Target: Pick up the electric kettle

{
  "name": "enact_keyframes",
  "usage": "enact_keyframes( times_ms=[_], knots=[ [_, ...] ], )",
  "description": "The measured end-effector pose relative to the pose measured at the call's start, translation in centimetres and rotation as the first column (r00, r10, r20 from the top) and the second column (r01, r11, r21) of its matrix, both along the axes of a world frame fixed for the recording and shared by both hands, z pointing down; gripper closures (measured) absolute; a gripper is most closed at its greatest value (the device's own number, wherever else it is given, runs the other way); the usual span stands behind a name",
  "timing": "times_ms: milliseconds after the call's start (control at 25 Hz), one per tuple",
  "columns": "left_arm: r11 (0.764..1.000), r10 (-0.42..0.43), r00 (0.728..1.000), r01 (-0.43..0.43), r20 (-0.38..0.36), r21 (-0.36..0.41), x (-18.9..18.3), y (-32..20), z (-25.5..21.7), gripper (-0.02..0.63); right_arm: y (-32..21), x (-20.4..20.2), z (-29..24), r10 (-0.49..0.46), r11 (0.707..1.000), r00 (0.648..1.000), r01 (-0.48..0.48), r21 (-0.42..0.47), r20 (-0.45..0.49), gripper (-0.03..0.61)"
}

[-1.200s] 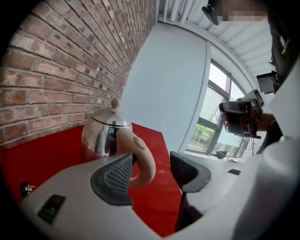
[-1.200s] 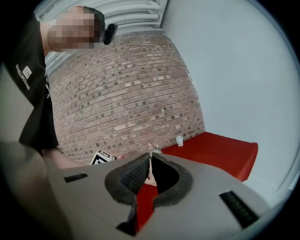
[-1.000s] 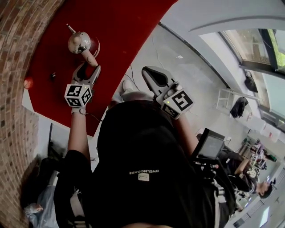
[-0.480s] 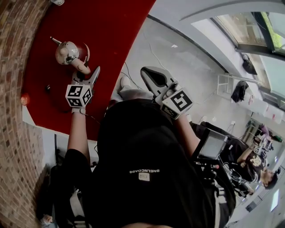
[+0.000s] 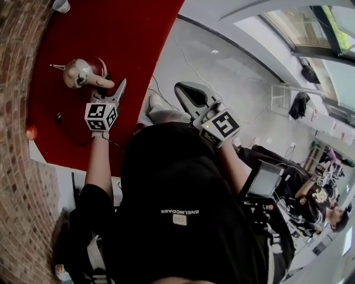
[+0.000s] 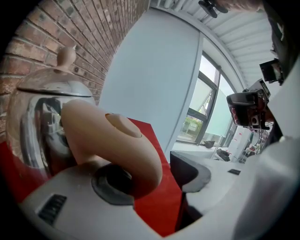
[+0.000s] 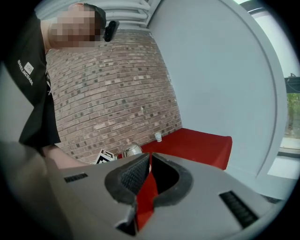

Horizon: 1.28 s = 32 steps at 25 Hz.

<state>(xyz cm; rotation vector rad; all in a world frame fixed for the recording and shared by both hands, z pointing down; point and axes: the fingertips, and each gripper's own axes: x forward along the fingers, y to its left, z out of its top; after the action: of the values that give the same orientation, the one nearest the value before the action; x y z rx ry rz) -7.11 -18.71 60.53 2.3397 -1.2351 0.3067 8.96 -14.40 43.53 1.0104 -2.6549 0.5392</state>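
Note:
The electric kettle [image 5: 76, 72] stands on the red table [image 5: 138, 33]; it has a shiny metal body and a beige handle [image 5: 103, 84]. My left gripper [image 5: 112, 87] is open around that handle. In the left gripper view the handle [image 6: 112, 145] rests against the left jaw, and a gap of red table separates it from the right jaw. The kettle body [image 6: 37, 122] fills the left of that view. My right gripper [image 5: 188, 94] is held off the table above the floor, shut on nothing [image 7: 149, 176]. The kettle [image 7: 132, 149] shows small in the distance.
A brick wall [image 5: 16, 55] runs along the table's far side. A white cup [image 5: 60, 5] stands farther along the table. A small orange ball [image 5: 31, 132] and a small dark object [image 5: 57, 117] lie near the table's left end. Grey floor [image 5: 222, 61] lies to the right.
The left gripper has drawn in on the kettle, so the handle now lies between its jaws. The head view has swung. The right gripper has kept its place.

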Motion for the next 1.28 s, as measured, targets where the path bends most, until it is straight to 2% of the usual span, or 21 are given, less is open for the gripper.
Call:
enact_keyframes(
  times_ms=[120, 360, 520, 1280],
  knots=[
    [1.000, 0.007, 1.000, -0.007, 0.008, 0.013, 0.5, -0.7, 0.0, 0.371, -0.1, 0.3, 0.1, 0.013, 1.000, 1.000, -0.013, -0.008, -0.007, 0.572],
    [0.997, -0.041, 0.998, 0.039, 0.037, 0.061, 0.4, -1.5, 0.0, 0.387, -0.1, 0.6, 0.2, 0.020, 1.000, 1.000, -0.020, -0.008, -0.015, 0.572],
    [0.992, -0.104, 0.993, 0.099, 0.057, 0.076, -0.6, -1.9, -0.2, 0.485, -0.1, 0.6, 0.0, 0.027, 1.000, 1.000, -0.027, -0.011, -0.011, 0.572],
    [0.992, -0.120, 0.990, 0.116, 0.074, 0.054, -1.4, -2.1, -1.2, 0.483, 0.0, 0.8, -0.4, 0.036, 0.999, 0.999, -0.036, -0.001, 0.019, 0.572]
  ],
)
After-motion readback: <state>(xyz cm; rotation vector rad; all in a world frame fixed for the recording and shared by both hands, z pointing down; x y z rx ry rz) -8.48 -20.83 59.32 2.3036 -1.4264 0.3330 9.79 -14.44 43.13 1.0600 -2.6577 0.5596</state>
